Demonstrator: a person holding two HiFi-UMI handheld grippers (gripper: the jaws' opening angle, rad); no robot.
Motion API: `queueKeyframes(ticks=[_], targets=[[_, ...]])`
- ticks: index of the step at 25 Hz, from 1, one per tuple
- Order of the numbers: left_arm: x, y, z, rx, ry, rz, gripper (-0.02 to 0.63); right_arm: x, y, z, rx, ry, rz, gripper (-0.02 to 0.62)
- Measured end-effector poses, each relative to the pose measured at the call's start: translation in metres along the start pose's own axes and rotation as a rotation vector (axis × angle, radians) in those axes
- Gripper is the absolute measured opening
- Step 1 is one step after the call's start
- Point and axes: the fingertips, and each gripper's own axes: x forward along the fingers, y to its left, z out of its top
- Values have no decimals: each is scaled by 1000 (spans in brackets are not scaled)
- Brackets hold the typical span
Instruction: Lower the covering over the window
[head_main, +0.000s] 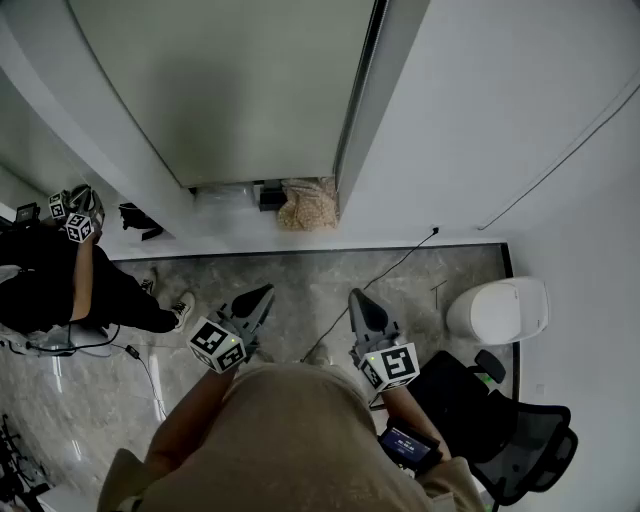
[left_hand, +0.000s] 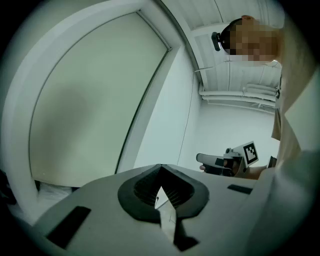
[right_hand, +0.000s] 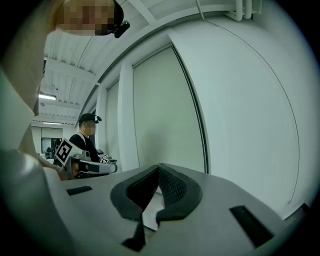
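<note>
A pale green roller blind (head_main: 225, 85) hangs over the tall window ahead and reaches almost to the sill, with a narrow gap below its lower edge. In the head view my left gripper (head_main: 262, 296) and right gripper (head_main: 357, 300) are held level at waist height, side by side and short of the window. Both are shut with nothing between their jaws. The left gripper view shows the blind (left_hand: 95, 100) beyond my shut left gripper (left_hand: 160, 175) and the right gripper (left_hand: 225, 162) off to the side. The right gripper view shows the blind (right_hand: 165, 115) past my shut right gripper (right_hand: 159, 172).
Clear plastic and a tan bag (head_main: 308, 205) lie in the gap under the blind. A person in black (head_main: 60, 275) with grippers stands at the left. A white round bin (head_main: 498, 310) and a black office chair (head_main: 510, 430) are at my right. A cable (head_main: 395, 265) crosses the floor.
</note>
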Motion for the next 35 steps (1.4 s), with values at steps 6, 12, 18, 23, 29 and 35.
queueKeyframes(ticks=[6, 12, 18, 23, 29, 35], targets=[[-22, 26, 11, 0, 6, -20, 12, 22, 28, 1, 3, 12, -26, 5], [-35, 19, 13, 2, 1, -30, 12, 13, 44, 4, 3, 15, -22, 5], [-25, -3, 5, 13, -3, -32, 13, -6, 37, 5, 43, 12, -8, 41], [-13, -9, -2, 15, -1, -21, 14, -15, 29, 1, 18, 4, -10, 54], [9, -34, -5, 15, -11, -8, 14, -44, 3, 3, 10, -18, -14, 54], [35, -55, -5, 18, -36, 9, 14, -74, -30, 5, 21, -33, -8, 54]])
